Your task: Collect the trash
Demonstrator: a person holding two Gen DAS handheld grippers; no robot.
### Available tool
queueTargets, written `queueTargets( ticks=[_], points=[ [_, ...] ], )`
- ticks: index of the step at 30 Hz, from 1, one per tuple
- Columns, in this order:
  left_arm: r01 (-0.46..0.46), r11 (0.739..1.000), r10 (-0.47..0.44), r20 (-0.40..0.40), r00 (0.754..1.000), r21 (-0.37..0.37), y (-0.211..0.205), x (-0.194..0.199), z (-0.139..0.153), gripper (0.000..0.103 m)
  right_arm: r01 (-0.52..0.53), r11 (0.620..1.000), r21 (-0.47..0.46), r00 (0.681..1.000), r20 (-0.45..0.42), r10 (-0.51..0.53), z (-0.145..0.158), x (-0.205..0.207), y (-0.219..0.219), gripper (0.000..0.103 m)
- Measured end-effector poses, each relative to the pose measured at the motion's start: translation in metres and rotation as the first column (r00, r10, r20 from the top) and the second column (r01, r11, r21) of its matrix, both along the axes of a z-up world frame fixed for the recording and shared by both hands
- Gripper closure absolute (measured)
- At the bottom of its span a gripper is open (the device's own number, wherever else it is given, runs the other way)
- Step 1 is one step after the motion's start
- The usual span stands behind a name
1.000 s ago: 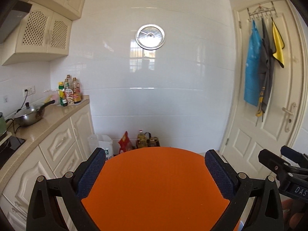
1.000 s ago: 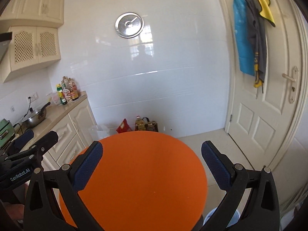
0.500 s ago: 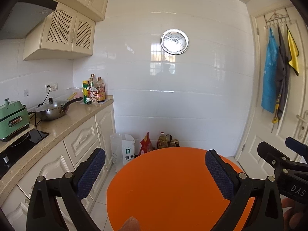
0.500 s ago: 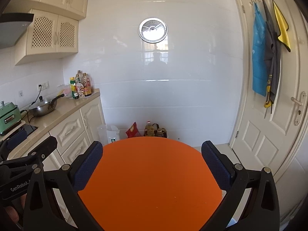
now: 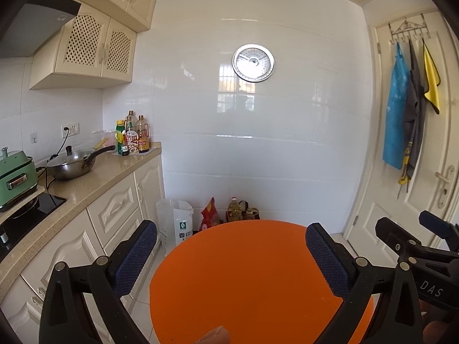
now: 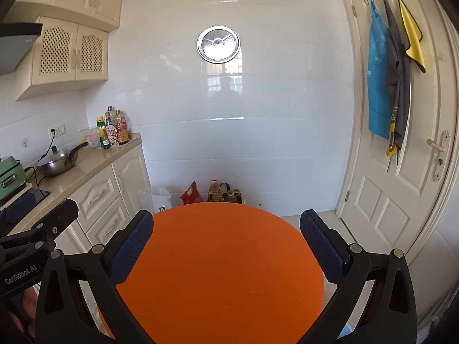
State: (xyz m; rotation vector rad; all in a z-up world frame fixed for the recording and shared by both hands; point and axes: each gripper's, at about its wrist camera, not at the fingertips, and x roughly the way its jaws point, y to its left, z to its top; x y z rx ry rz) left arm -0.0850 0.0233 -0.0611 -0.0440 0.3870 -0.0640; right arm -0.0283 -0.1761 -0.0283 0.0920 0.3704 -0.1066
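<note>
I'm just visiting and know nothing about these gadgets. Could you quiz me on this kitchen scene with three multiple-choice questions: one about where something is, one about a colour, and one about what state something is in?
1. Where does the wok sit?
A. On the floor by the door
B. On the counter under the wall cabinets
C. On the orange table

2. What colour is the cloth on the rightmost door hook?
A. Yellow
B. Red
C. White

3. How do the left gripper and right gripper stand?
A. Both shut on a bag
B. One open, one shut
C. Both open, holding nothing

Answers:
1 B, since the wok rests on the beige counter beside the bottles.
2 A, since the cloth beside the grey and blue aprons is bright yellow.
3 C, since each pair of blue pads stands wide apart, with only the orange table between them.
</note>
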Motion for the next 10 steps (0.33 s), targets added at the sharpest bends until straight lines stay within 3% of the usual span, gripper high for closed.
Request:
queueTargets(
  ticks=[10],
  points=[
    [0.024, 1.000, -0.023, 0.021, 1.000, -0.009, -0.0065, 0.0003, 0.0008, 0.001, -0.005, 1.000, 0.007, 1.000, -0.013, 0.005, -0.0037, 0.0063, -0.0004, 0.000]
  ],
)
